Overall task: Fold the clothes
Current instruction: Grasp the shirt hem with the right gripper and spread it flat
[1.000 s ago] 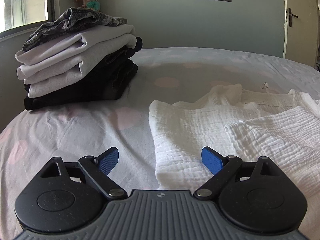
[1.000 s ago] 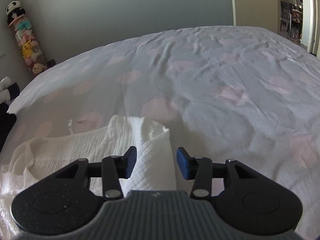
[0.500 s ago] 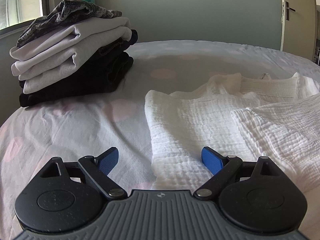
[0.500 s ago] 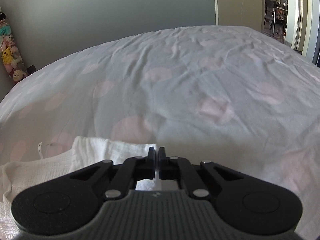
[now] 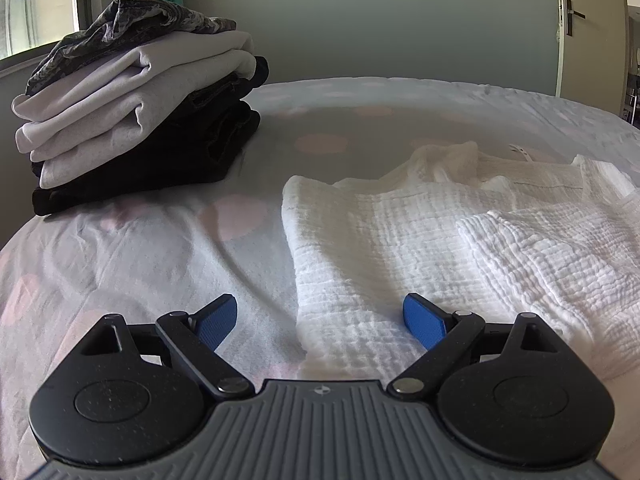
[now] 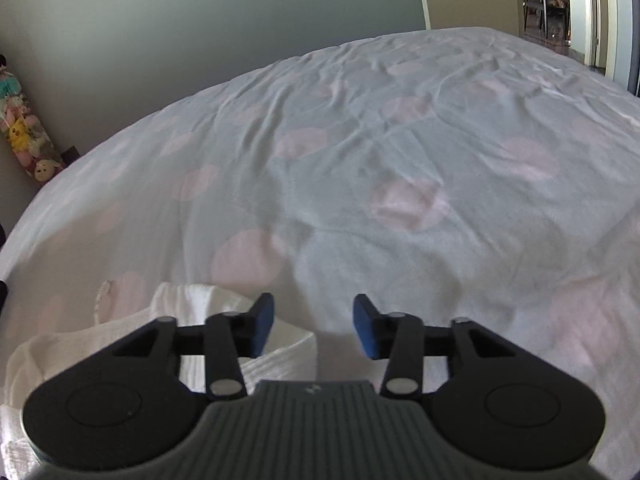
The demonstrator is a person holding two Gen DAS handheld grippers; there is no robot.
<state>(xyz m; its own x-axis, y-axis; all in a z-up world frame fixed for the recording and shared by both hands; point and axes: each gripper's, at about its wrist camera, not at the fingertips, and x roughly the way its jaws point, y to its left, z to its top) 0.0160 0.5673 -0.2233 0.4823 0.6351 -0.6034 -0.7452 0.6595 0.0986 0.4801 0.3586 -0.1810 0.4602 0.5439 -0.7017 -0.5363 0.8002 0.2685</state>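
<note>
right tool [image 6: 313, 326] now unclenched, opening off white garment [image 6: 280, 352] edge; left tool [image 5: 320, 322] released, polka-dot bedsheet [image 6: 400, 160] ahead

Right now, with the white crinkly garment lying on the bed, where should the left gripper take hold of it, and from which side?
Probably the near left corner of the white garment, from the bare bedsheet side. That hem edge lies exposed between the left gripper's open jaws, so one finger could slide under it.

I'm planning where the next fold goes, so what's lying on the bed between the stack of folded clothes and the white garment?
Nothing: in the left wrist view only bare spotted bedsheet separates the stack of folded clothes from the white garment.
</note>
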